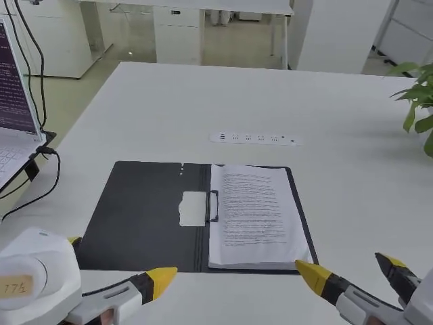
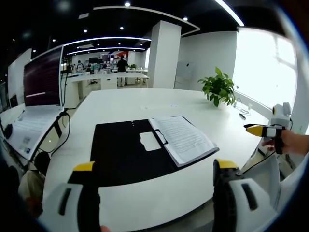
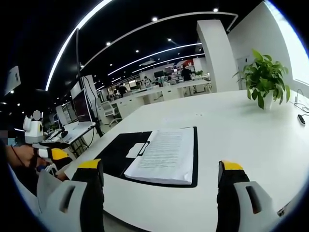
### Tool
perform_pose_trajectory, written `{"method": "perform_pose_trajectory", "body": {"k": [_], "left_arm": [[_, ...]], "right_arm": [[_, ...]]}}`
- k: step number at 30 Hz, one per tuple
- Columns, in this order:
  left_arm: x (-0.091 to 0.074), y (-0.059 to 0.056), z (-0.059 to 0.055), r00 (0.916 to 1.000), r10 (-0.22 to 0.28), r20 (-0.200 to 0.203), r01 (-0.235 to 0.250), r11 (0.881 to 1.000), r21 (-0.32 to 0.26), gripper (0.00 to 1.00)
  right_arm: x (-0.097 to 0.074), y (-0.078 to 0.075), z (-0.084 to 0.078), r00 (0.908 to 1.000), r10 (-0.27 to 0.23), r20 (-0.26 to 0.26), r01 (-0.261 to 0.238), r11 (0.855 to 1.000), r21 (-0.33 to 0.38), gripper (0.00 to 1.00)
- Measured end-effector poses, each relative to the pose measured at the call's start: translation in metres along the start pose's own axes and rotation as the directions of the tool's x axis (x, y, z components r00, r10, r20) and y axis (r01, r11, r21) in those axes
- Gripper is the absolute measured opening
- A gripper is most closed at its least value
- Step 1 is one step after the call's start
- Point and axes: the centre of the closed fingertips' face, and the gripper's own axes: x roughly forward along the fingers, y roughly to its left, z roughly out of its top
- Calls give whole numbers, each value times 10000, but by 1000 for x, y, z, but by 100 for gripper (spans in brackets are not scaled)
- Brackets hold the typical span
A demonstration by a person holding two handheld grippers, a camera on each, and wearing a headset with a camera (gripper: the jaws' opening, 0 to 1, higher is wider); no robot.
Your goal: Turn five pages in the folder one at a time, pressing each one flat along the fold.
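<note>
head view: high, looking down | gripper views: low, level, from near side | shared: folder (image 1: 135,210)

The flat black open folder (image 1: 135,217) has a white paper stack (image 1: 254,213) lined with fine rows of dark print. The broad smooth table (image 1: 325,101) is plain white. The left gripper (image 1: 118,258) and right gripper (image 1: 350,267) have white bodies and black jaws tipped yellow. The leafy potted plant (image 1: 416,101) is green.
</note>
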Motion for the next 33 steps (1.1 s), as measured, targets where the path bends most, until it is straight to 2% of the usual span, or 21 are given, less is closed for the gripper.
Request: {"method": "perform_pose_trajectory", "body": {"k": [33], "left_arm": [[-1, 2, -2, 9999, 120, -38, -120, 9999, -72, 99]], "right_arm": [[1, -4, -1, 9999, -8, -105, 7, 10000, -64, 97]]}}
